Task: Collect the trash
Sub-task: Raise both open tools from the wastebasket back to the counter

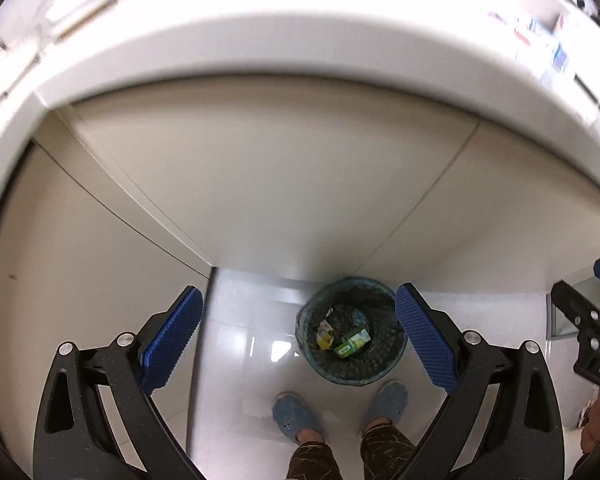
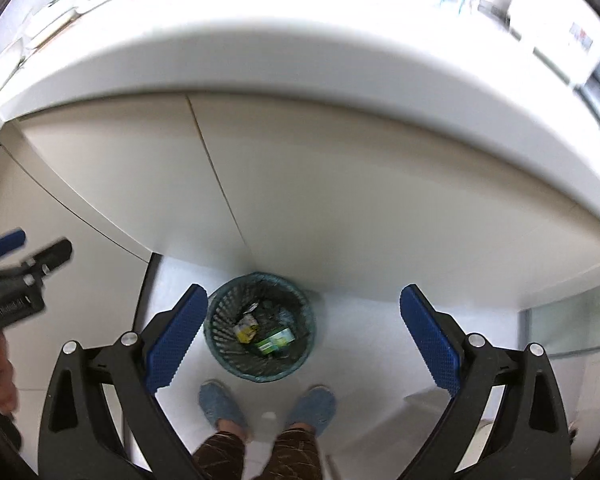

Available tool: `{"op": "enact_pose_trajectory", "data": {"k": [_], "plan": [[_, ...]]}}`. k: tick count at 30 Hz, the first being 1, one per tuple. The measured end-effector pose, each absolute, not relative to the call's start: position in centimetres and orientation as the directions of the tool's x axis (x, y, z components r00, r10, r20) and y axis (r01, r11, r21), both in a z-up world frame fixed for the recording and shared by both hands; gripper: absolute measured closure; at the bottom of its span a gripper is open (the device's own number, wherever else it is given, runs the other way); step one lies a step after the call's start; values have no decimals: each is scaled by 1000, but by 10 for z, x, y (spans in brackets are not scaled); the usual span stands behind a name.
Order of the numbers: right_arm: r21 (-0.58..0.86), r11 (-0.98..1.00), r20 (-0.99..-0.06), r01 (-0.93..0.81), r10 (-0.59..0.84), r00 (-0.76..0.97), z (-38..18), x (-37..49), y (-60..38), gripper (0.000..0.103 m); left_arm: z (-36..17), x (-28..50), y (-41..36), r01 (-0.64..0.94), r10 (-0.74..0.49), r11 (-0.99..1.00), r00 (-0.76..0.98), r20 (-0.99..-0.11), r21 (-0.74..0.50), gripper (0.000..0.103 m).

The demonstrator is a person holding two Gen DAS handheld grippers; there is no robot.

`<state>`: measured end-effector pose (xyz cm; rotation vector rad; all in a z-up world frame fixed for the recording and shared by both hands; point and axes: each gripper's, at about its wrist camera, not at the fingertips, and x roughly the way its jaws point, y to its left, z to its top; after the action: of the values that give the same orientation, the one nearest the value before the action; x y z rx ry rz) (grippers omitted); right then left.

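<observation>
Both tools hang over the floor with jaws spread wide, gripping nothing: the left tool [image 1: 298,344] and the right tool [image 2: 304,344]. Below them the bin [image 2: 260,328] stands on the floor against the worktop [image 2: 300,60] front, just beyond the person's slippers [image 2: 220,404]. Inside lie a green carton [image 1: 352,343] and a yellow wrapper [image 1: 325,334]

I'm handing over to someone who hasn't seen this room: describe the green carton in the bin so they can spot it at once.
Find the white counter; on the floor below its cabinet stands a round mesh waste bin, just ahead of the person's blue slippers. The green carton lies inside, toward the right. Unlike the crumpled yellow wrapper beside it, it is boxy, bright green with a white panel.
</observation>
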<state>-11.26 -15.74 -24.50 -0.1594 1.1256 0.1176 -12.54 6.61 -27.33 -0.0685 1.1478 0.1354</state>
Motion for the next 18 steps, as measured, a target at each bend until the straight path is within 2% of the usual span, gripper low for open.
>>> {"op": "enact_pose_trajectory", "data": {"k": [3,8,18], "plan": [[-69,983,-892,-172,16,452,-211,-116,-156,10,-238,-128,74,-155,54,988,423,-904,-14,8],[-54,991,-874,-123,13,486,-159,-117,-162,10,-186,-131,77,-139,71,990,470,-880,6,8],[-49,998,-813,-44,-14,582,-86,-105,-175,10,-109,-122,93,-142,52,989,534,-844,-29,8]]}}
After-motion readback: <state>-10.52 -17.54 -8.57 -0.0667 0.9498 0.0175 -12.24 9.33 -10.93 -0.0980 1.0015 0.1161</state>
